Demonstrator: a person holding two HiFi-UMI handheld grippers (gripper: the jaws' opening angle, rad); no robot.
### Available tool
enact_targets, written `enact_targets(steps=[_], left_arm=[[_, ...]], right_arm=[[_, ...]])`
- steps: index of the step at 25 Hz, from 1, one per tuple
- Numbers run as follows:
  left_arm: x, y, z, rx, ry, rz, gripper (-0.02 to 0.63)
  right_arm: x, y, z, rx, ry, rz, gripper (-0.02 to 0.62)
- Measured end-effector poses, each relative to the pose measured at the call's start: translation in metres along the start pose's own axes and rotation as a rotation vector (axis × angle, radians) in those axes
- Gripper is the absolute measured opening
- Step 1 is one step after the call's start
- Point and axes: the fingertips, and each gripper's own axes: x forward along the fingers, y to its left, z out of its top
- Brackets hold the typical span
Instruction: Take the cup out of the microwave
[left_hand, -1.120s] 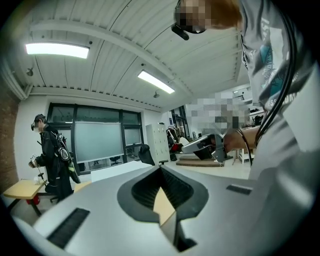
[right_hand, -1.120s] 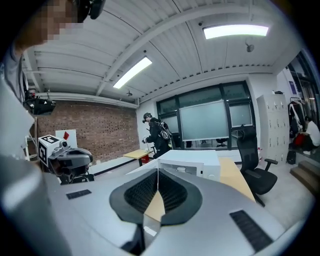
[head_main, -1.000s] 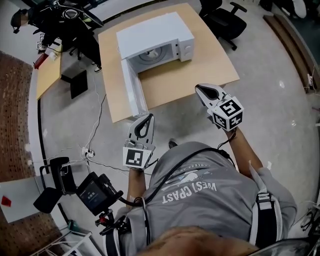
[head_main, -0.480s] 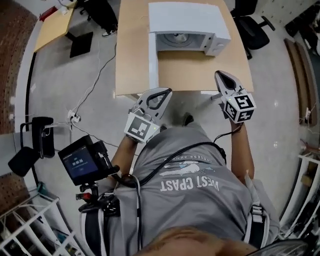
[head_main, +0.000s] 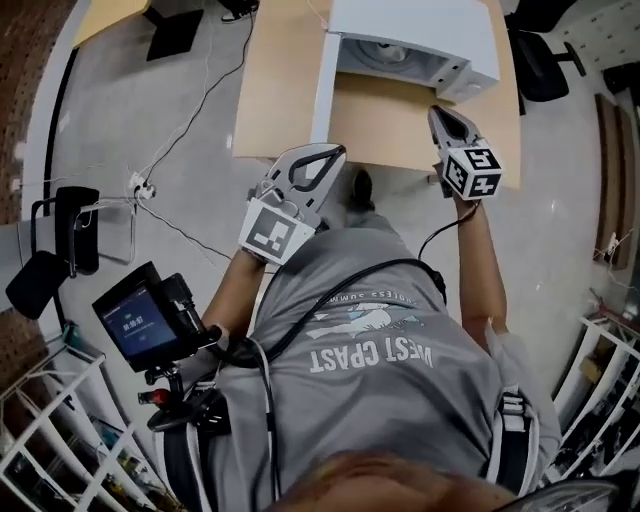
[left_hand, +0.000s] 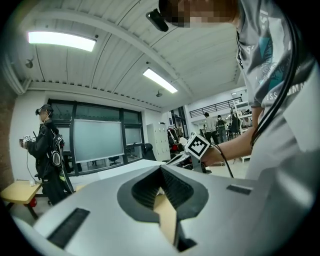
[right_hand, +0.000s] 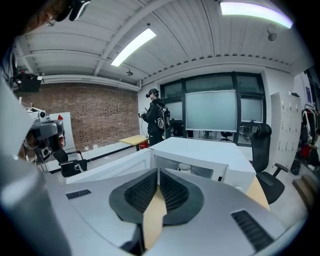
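Ahead of the person's chest, the grey right gripper (right_hand: 158, 172) and grey left gripper (left_hand: 161, 169) both hold their jaws together on nothing. Beyond them, a small white cup (right_hand: 184, 167) sits inside the open white box-shaped microwave (head_main: 410, 25) on a tan wooden table (head_main: 280, 100).

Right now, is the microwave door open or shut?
Open: the door stands swung out from the microwave, and the cup shows inside.

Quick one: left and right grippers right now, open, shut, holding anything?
Left gripper: closed, jaws together, nothing held.
Right gripper: closed, jaws together, nothing held; the cup sits inside the microwave.
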Motion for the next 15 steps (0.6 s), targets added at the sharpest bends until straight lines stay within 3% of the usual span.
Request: enact_targets(steps=[3,6,7,8,11,12,15], left_arm=[[-0.001,0.006,0.0,0.027,0.02,0.019,0.043],[0.007,0.011,0.0,0.038,0.055,0.025,0.043],[0.01,0.013,0.0,0.035,0.065,0.028,0.043],[0.013,0.015,0.0,0.012,0.064,0.04,0.043],[0.03,0.029,-0.003,-0.218,0.011,0.136,0.043],[0.039,0.034,-0.009,-0.259,0.019,0.152,0.043],[0.063,0.05,-0.029,-0.289,0.076,0.176,0.043]], right_arm=[[0.031,-0.005,-0.008,-0.046,0.058,0.022,0.014],[0.059,-0.024,-0.014,-0.061,0.093,-0.009,0.016],[0.07,-0.031,-0.017,-0.06,0.103,-0.021,0.064],[0.082,-0.039,-0.021,-0.058,0.114,-0.03,0.115],[0.126,-0.065,-0.044,-0.055,0.156,-0.059,0.129],[0.144,-0.077,-0.053,-0.055,0.166,-0.074,0.129],[0.196,-0.112,-0.065,-0.063,0.171,-0.117,0.129]])
